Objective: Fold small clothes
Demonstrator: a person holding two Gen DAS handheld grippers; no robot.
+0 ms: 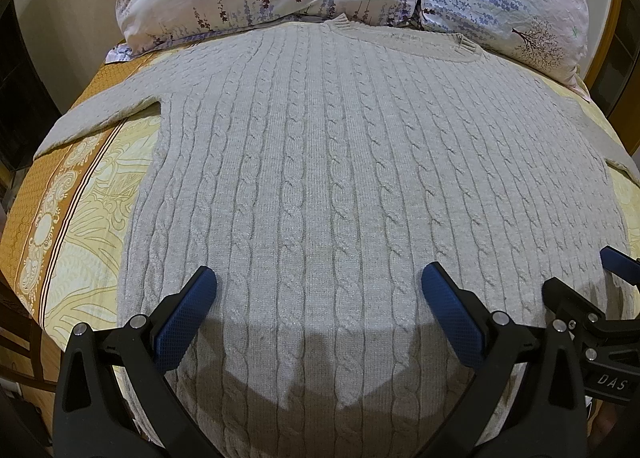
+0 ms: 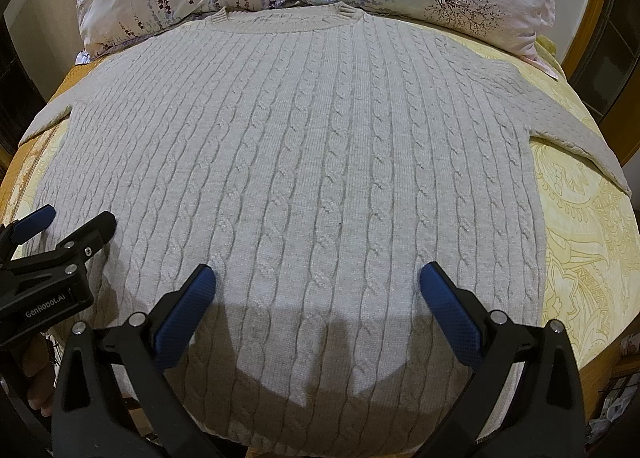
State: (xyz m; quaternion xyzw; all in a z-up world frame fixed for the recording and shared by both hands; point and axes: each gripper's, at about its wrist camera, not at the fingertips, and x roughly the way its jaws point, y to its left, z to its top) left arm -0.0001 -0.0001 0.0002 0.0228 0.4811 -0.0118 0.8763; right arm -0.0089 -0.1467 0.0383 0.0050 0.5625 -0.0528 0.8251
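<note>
While both grippers (image 1: 319,278) (image 2: 318,278) gape, sweater (image 1: 340,161) lies flat beneath.

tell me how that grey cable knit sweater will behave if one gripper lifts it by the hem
The sweater lies limp and flat on the bedspread, so it would probably drape and sag rather than hold shape. Its thick cable knit suggests some weight. The textured knit should grip the left gripper's blue pads fairly well.

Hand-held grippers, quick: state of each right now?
Left hand-held gripper: open, holding nothing, over the sweater.
Right hand-held gripper: open, holding nothing.
</note>
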